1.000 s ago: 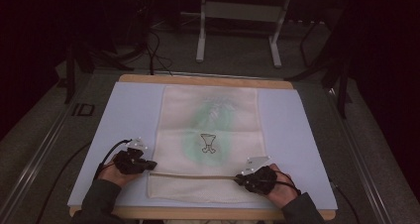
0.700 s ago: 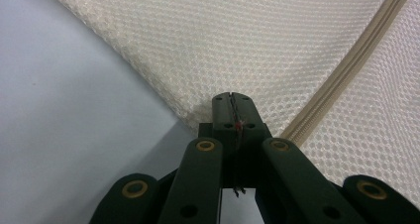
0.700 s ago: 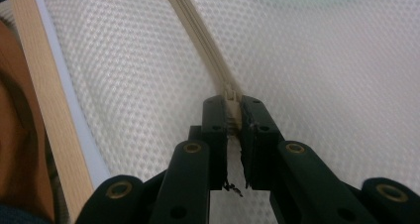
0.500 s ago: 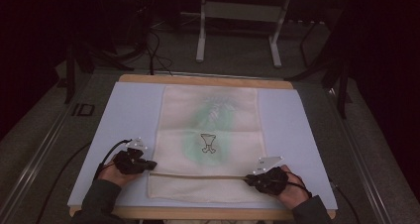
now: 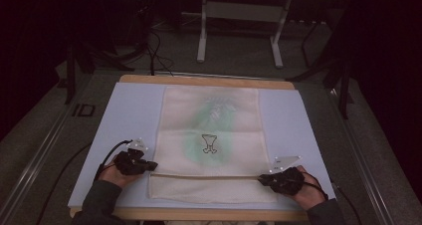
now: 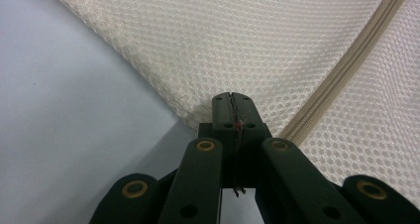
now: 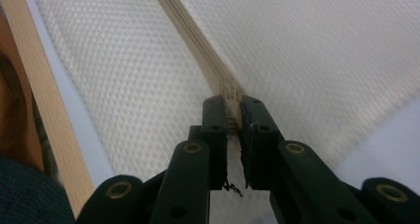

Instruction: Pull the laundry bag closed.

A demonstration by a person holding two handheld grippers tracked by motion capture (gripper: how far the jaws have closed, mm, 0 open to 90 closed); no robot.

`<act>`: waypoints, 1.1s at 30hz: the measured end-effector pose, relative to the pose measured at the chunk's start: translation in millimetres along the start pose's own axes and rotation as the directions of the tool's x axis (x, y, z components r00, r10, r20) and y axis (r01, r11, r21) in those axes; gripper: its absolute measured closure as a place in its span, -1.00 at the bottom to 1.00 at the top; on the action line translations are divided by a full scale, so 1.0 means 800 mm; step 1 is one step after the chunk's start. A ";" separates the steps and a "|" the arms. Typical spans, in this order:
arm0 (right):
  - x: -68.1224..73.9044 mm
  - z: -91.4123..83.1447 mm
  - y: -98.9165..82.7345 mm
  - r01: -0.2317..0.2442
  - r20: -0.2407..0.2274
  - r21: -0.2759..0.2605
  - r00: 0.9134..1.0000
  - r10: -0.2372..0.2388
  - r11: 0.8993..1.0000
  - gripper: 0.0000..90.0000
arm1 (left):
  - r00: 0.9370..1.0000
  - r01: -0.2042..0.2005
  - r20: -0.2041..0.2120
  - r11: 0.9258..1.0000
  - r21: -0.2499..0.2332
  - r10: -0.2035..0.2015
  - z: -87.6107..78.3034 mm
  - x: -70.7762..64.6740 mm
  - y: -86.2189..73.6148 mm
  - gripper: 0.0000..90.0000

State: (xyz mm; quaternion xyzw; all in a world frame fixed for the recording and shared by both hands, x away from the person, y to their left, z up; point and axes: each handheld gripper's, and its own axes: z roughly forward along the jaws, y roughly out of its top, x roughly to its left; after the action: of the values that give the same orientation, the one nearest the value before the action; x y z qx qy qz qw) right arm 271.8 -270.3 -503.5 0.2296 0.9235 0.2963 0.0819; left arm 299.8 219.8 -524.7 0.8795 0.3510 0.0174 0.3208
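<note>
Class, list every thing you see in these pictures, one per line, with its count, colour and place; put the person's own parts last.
mesh bag: one, cream with a green patch and a dark emblem, lying flat mid-table
zipper: one, beige, running across the bag's near end
zipper slider: one, beige, between the right jaws
mat: one, pale blue, covering the tabletop
table: one, light wood edge
stand: one, white-legged, on the floor beyond the table
left hand-held gripper: one, black, shut on the bag's left edge
right hand-held gripper: one, black, shut on the slider
sleeves: two, dark, bottom edge
</note>
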 end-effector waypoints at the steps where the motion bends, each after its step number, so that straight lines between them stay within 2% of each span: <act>1: -0.002 -0.002 -0.003 -0.004 0.004 -0.001 1.000 0.004 1.000 0.83 | 1.000 0.000 0.000 1.000 0.000 0.000 0.000 0.000 0.000 1.00; 9: -0.013 -0.016 -0.022 -0.043 0.004 -0.011 0.999 0.043 0.999 0.83 | 1.000 0.002 0.000 1.000 0.000 -0.002 0.000 0.000 0.000 1.00; 14: -0.013 -0.014 -0.022 -0.044 0.000 -0.004 0.999 0.044 0.999 0.83 | 1.000 -0.001 0.000 1.000 -0.001 0.001 0.000 0.000 0.000 1.00; 16: -0.013 -0.011 -0.021 -0.049 -0.002 0.002 0.999 0.049 0.999 0.79 | 1.000 -0.005 -0.003 1.000 -0.001 0.005 0.000 0.000 0.000 1.00; 18: -0.012 -0.010 -0.021 -0.051 0.003 0.012 0.999 0.051 0.999 0.67 | 1.000 -0.008 -0.011 1.000 0.001 0.008 0.000 -0.002 0.000 1.00; 22: -0.014 -0.012 -0.021 -0.070 0.003 -0.020 0.998 0.070 0.997 0.54 | 1.000 -0.009 -0.019 1.000 0.004 0.009 0.000 -0.004 0.001 0.99; 25: -0.017 -0.013 -0.020 -0.096 0.038 -0.045 0.994 0.098 0.994 0.48 | 1.000 -0.012 -0.011 1.000 -0.007 0.012 0.000 -0.003 0.000 0.99; 28: -0.021 -0.013 -0.020 -0.135 0.074 -0.085 0.987 0.141 0.987 0.40 | 1.000 -0.014 -0.001 1.000 -0.016 0.014 -0.002 -0.001 -0.001 0.98; 30: -0.022 -0.013 -0.020 -0.146 0.079 -0.103 0.985 0.154 0.984 0.37 | 1.000 -0.011 0.001 1.000 -0.021 0.011 -0.002 -0.001 -0.001 0.97; 33: -0.026 -0.015 -0.022 -0.176 0.098 -0.148 0.977 0.191 0.973 0.29 | 1.000 -0.003 -0.012 0.999 -0.046 0.003 -0.006 0.000 -0.001 0.96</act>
State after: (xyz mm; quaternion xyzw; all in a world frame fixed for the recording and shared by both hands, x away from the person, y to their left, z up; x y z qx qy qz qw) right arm 280.3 -299.2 -504.0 0.3241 0.8695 0.3526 0.1214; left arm 298.2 223.0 -521.4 0.8722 0.3510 0.0311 0.3392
